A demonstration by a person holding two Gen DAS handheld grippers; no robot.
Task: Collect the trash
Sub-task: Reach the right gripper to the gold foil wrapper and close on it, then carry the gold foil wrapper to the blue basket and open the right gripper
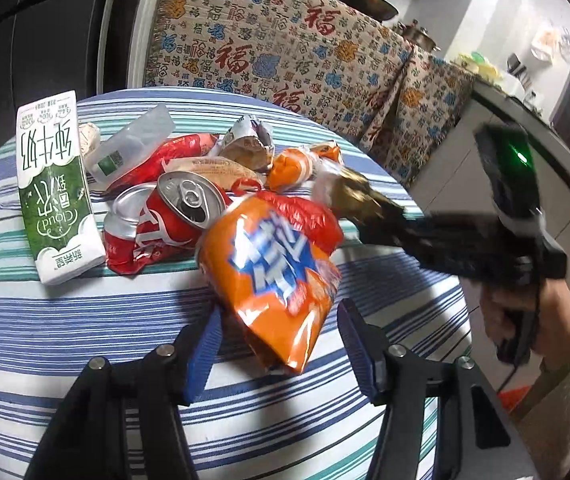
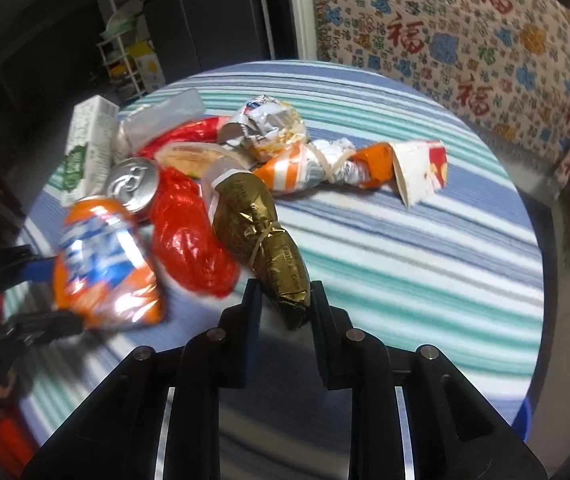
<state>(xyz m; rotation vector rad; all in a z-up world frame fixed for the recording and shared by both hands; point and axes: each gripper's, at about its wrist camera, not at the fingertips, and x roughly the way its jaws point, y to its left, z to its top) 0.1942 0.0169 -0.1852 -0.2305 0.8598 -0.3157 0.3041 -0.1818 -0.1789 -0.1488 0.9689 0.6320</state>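
The round table under a blue, white and green striped cloth [image 1: 85, 320] carries nearly all the litter, heaped toward its far-left part; no bin or bag for it is in view. By my reading the collection has barely begun: two pieces are in hand, the rest lie untouched.

Largest of the untouched items is the white and green milk carton [image 1: 55, 184], lying flat at the left edge of the heap. Beside it lies a crushed red drinks can [image 1: 165, 220], its pull-tab end up. Behind these lie a clear plastic packet [image 1: 133, 144], a red foil wrapper [image 1: 157, 160], a crumpled white paper wrapper [image 2: 269, 128], a twisted orange-and-white wrapper [image 2: 305, 168] and, at the right end, a flattened white and red paper cup [image 2: 421, 172].

The left gripper [image 1: 281, 344] has the puffy orange snack bag with blue lettering [image 1: 273, 276] between its blue pads; the left pad meets the bag, the right pad stands apart, so a firm clamp is not confirmed.

The right gripper [image 2: 285, 312] is clamped on the lower end of a gold foil packet bound with a rubber band [image 2: 261, 232], which looks raised off the cloth.

Remaining: carry both pieces off and clear every other item.
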